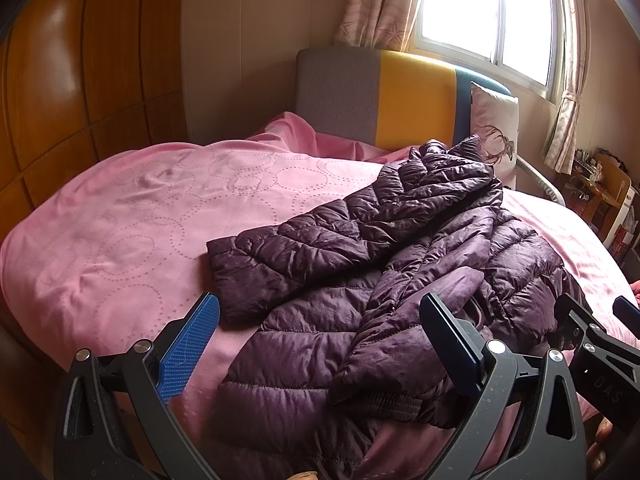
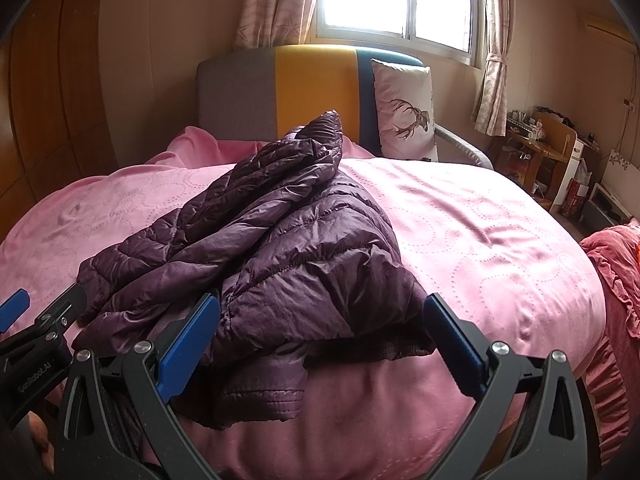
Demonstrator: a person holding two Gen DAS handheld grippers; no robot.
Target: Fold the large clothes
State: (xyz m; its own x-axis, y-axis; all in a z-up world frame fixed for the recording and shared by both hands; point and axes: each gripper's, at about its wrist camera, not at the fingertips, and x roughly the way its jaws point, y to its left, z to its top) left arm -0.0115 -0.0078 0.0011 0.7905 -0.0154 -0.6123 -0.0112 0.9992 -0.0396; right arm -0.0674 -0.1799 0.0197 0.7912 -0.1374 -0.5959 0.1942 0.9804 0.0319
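Both grippers, left [image 1: 320, 340] and right [image 2: 320, 340], hover low with jaws spread wide, gripping nothing, over the rumpled dark purple quilted puffer jacket [image 1: 380, 256] on the pink dotted bedspread [image 1: 132, 232]. The jacket's near hem is hidden behind the fingers.

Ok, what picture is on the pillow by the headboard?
A brown antlered deer printed on the white pillow, clearest in the right wrist view.

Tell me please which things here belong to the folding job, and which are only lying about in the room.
For the job:
- purple jacket, crumpled on the bed
- pink blanket, the surface under it
- left gripper, open
- right gripper, open

Only lying about:
- deer pillow against the headboard
- curtains
- wooden desk by the wall
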